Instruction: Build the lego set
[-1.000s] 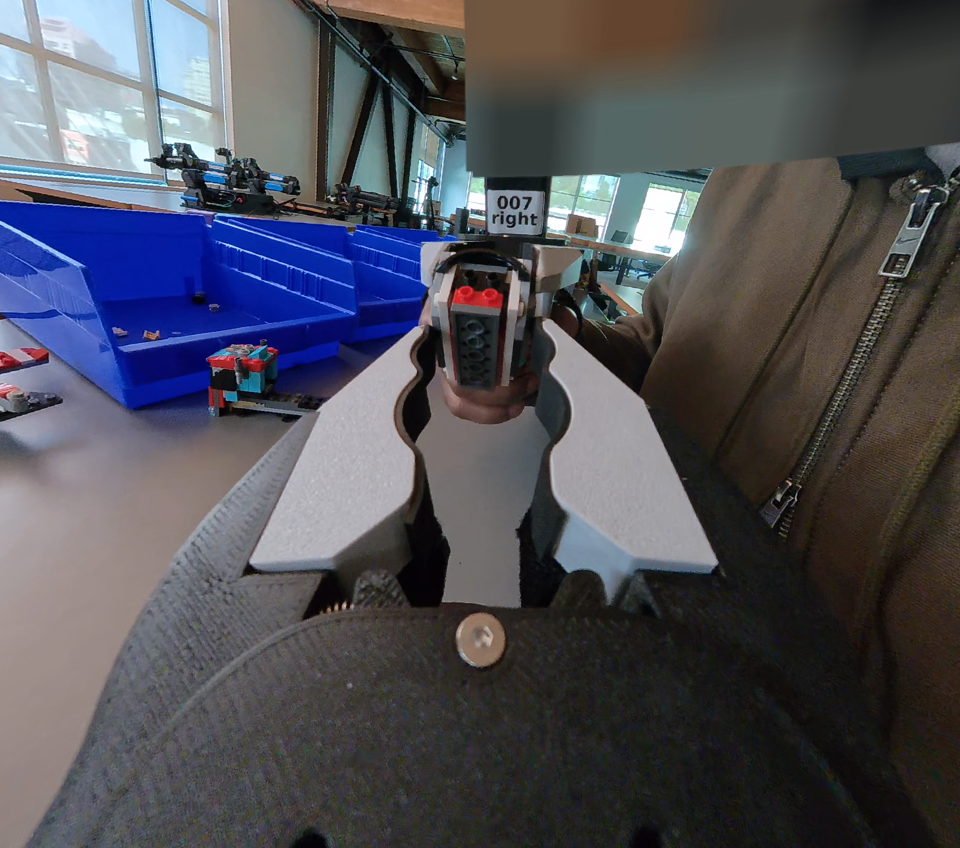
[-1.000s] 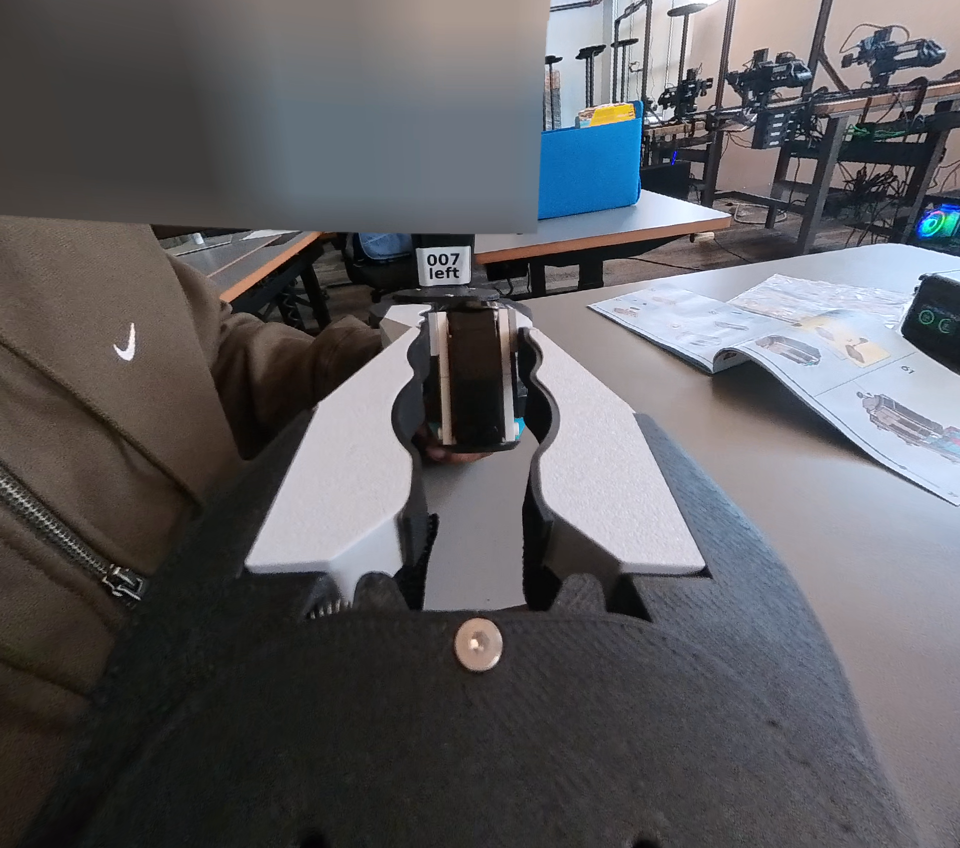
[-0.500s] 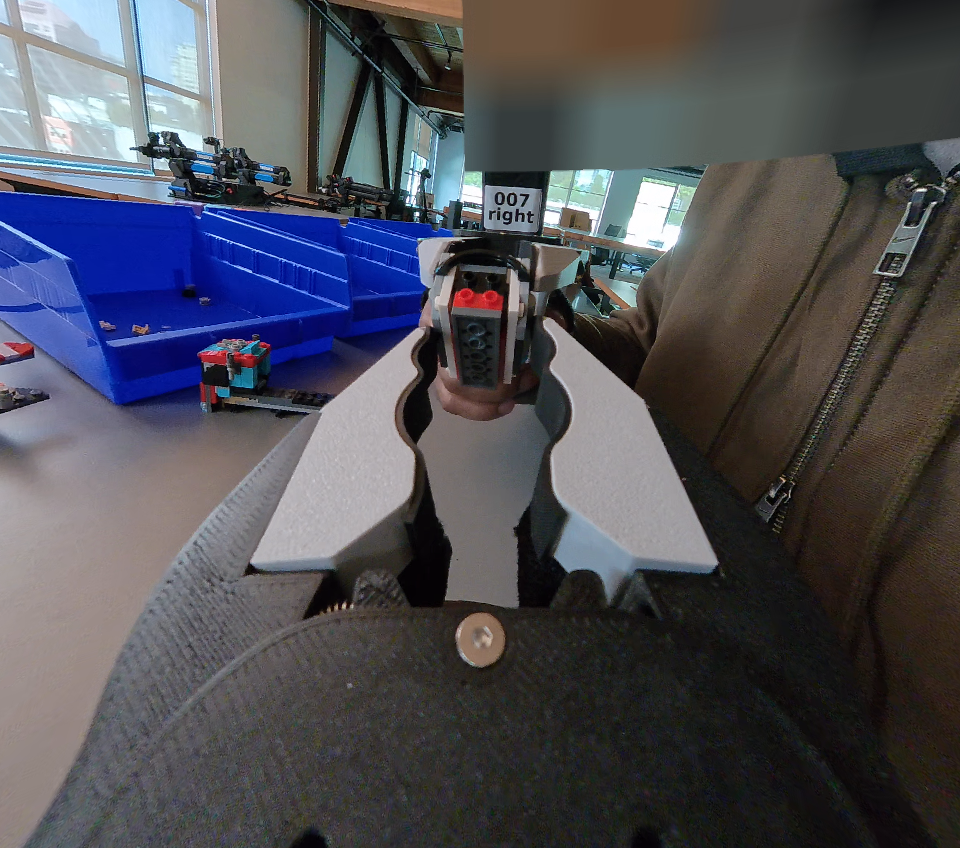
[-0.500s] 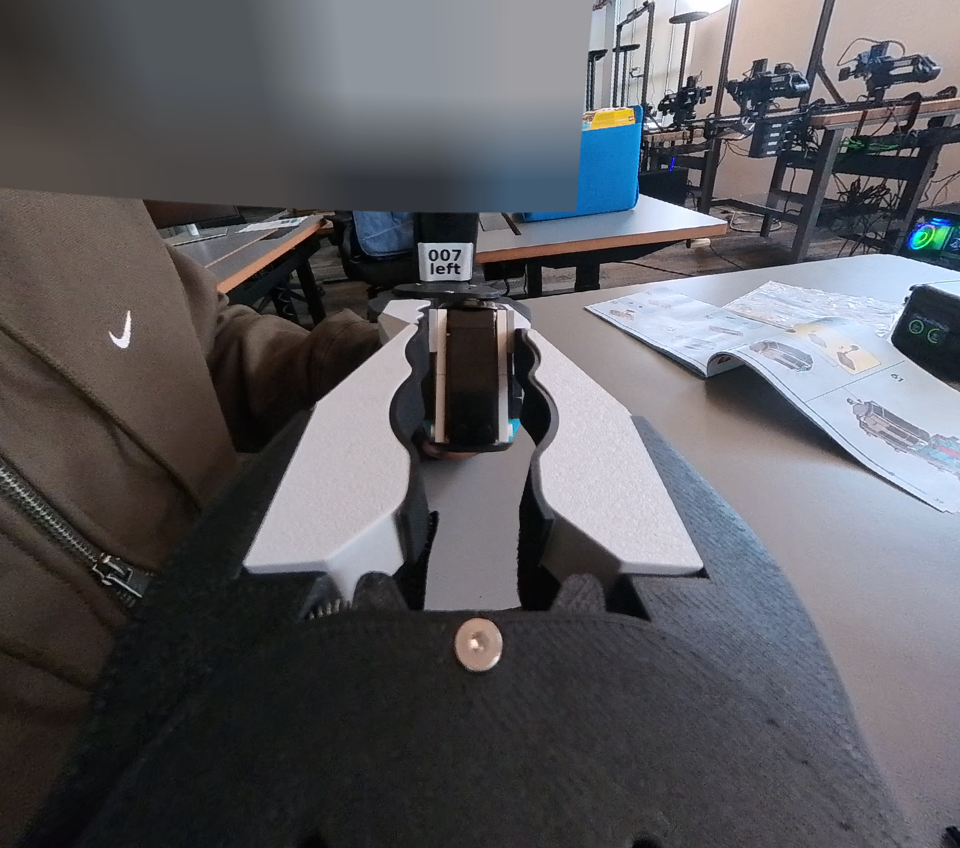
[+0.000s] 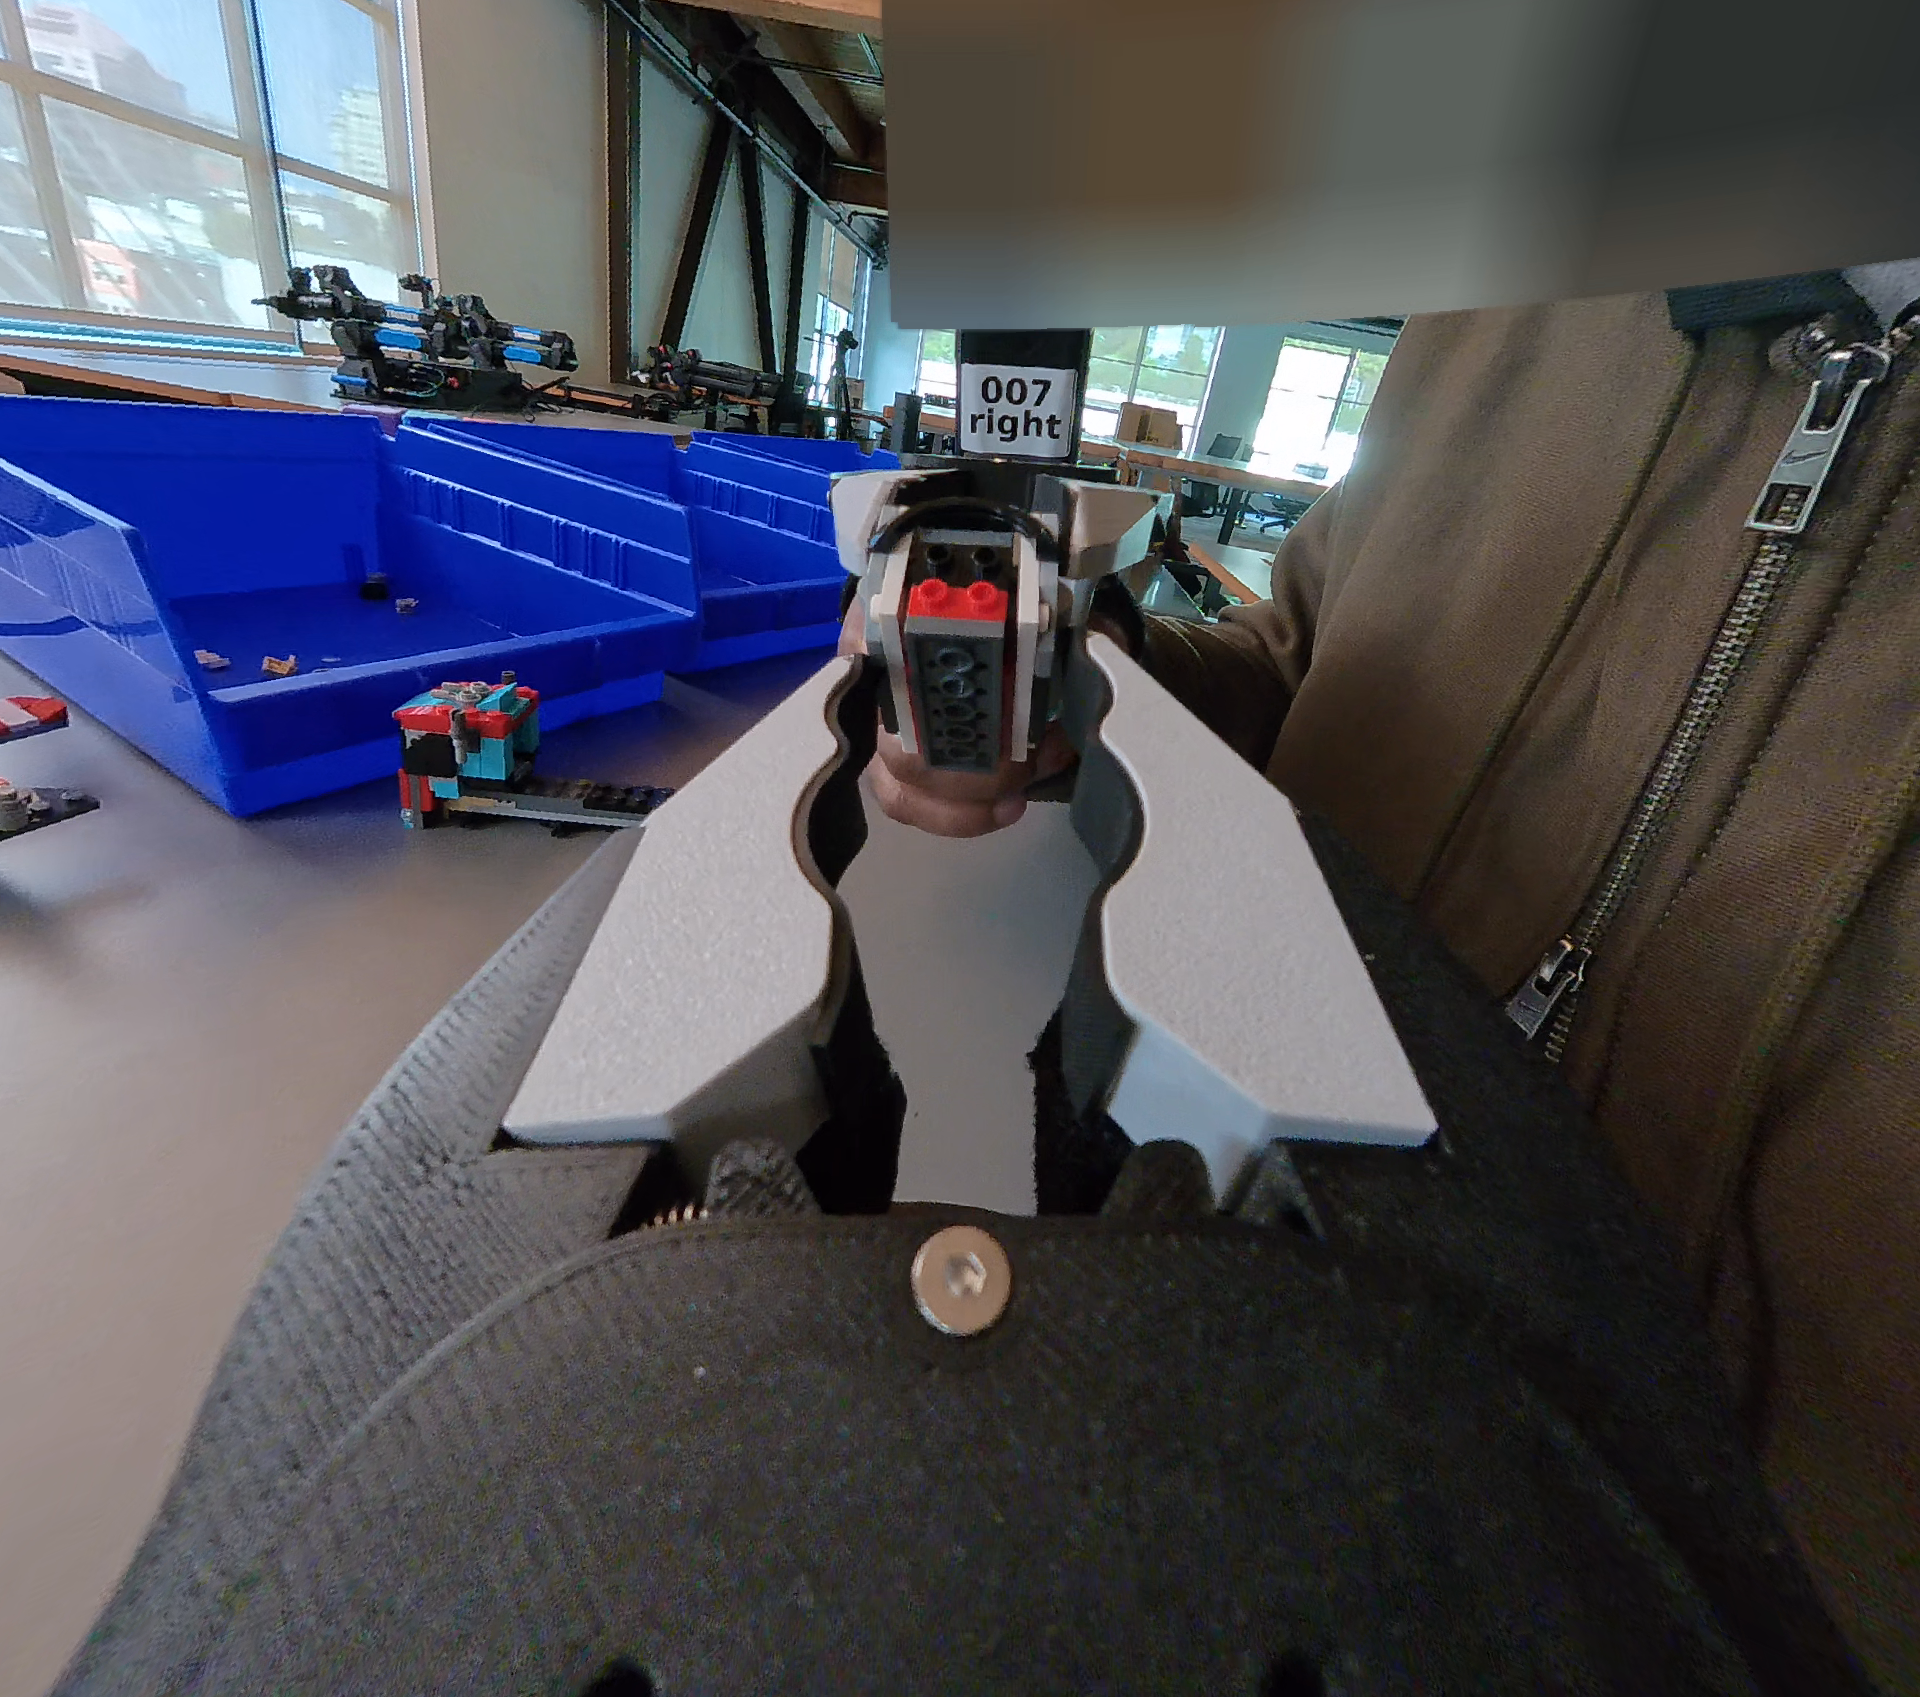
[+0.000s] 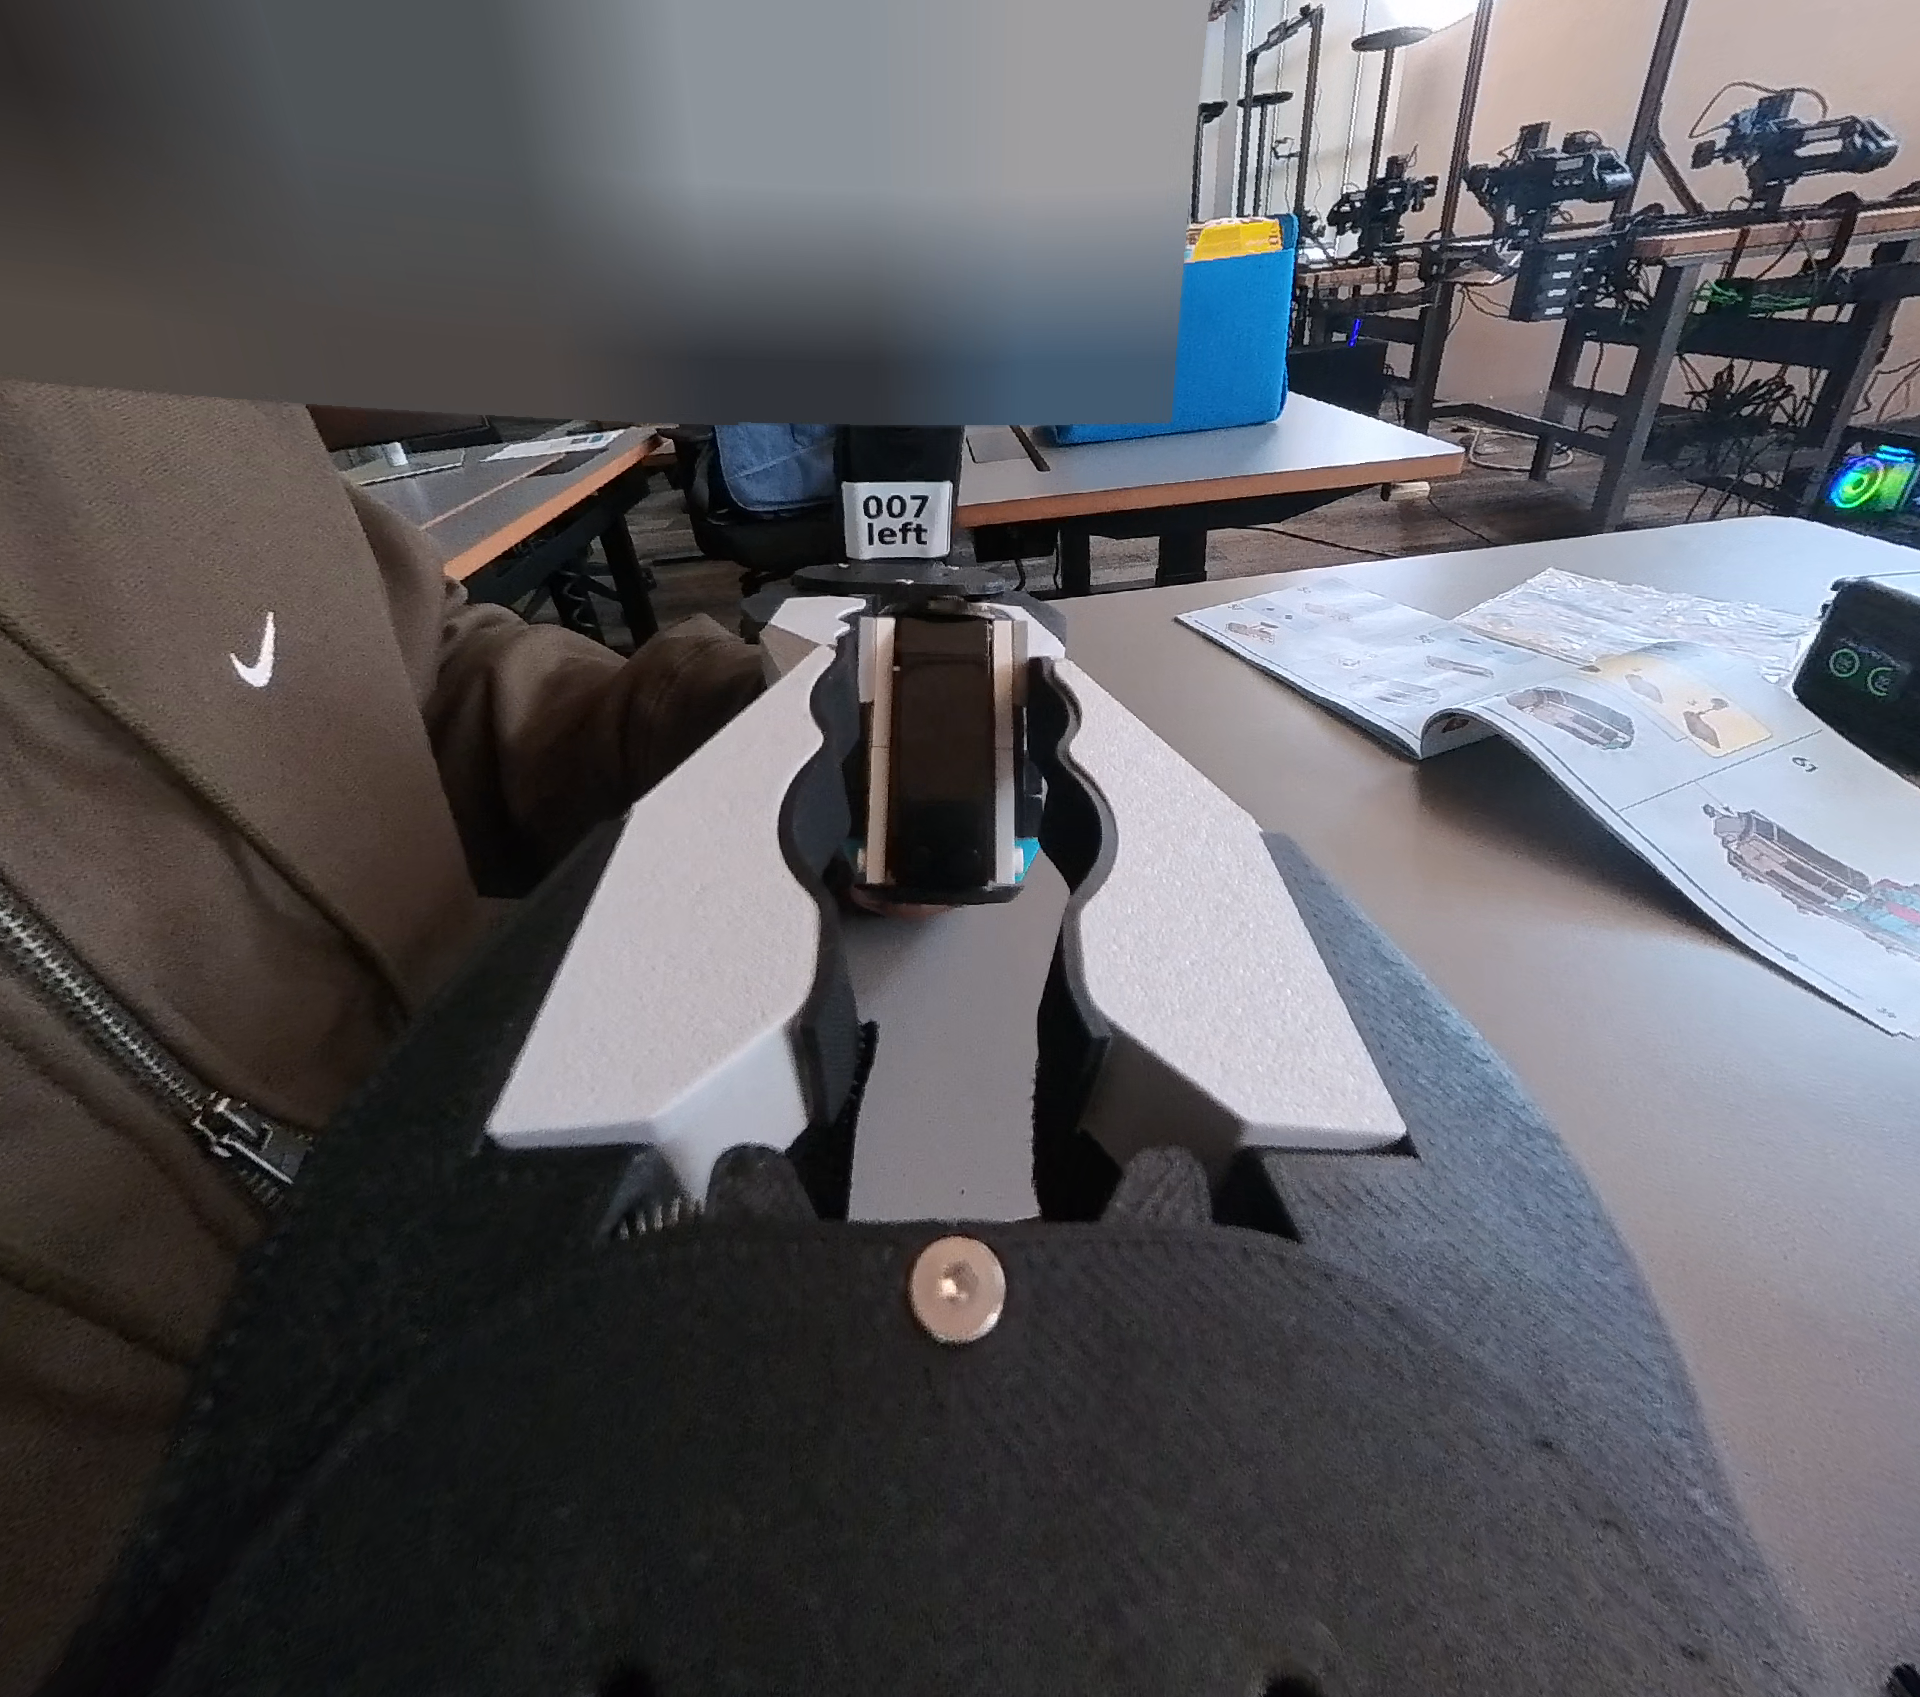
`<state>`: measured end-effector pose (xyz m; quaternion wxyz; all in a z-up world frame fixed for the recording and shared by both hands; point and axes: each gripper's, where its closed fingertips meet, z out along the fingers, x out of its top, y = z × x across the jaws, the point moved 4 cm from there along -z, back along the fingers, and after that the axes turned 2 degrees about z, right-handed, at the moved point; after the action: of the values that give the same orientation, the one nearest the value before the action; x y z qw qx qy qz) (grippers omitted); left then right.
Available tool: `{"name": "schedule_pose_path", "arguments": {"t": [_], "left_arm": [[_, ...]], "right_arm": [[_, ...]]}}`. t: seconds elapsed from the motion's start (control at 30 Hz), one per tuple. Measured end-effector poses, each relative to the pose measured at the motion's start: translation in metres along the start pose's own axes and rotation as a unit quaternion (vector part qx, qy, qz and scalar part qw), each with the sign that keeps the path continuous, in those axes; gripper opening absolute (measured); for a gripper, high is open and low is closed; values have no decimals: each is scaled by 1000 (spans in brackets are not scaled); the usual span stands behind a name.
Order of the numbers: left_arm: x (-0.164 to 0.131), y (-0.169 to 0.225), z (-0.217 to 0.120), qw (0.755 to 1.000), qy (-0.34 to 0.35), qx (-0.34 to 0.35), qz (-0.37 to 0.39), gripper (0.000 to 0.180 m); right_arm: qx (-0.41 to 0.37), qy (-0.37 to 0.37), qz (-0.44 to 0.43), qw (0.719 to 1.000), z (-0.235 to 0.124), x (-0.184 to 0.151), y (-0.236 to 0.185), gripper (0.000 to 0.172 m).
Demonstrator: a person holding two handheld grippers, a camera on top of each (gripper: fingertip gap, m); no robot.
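Observation:
My two grippers face each other above the grey table (image 5: 156, 972) and share one small brick assembly. In the left wrist view the assembly (image 5: 961, 691) shows a dark grey plate, white side plates and a red brick on top. My left gripper (image 5: 961, 712) is shut on its near end. The right gripper (image 5: 997, 504) holds the far end. In the right wrist view the assembly (image 6: 940, 764) looks black with white sides and a bit of teal. My right gripper (image 6: 940, 774) is shut on it, and the left gripper (image 6: 904, 598) is behind it.
Blue bins (image 5: 364, 608) stand at the left, with a small red, teal and black brick model (image 5: 468, 738) in front of them. An open instruction booklet (image 6: 1558, 712) and a black device (image 6: 1870, 671) lie at the right. A person's brown jacket (image 5: 1558, 712) is close behind the grippers. Left and right tips are no more than a few centimetres apart.
Both grippers keep their hold on the assembly. The pair has turned and shifted a little, so the background has drifted slightly in both views.

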<state>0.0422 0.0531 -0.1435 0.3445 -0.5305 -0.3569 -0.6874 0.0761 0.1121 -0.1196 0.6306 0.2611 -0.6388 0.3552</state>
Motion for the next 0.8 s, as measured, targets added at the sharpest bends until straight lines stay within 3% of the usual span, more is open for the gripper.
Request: {"name": "schedule_pose_path", "arguments": {"t": [0.2,0.37,0.8], "left_arm": [[-2,0,2,1000,-21,9,7,38],[-1,-1,-1,1000,-14,13,4,38],[7,2,-8,999,38,-3,5,38]], "right_arm": [[5,-6,4,1000,-3,-2,0,35],[10,-20,-8,1000,-6,-4,0,48],[4,-31,-19,999,-2,-6,-5,40]]}}
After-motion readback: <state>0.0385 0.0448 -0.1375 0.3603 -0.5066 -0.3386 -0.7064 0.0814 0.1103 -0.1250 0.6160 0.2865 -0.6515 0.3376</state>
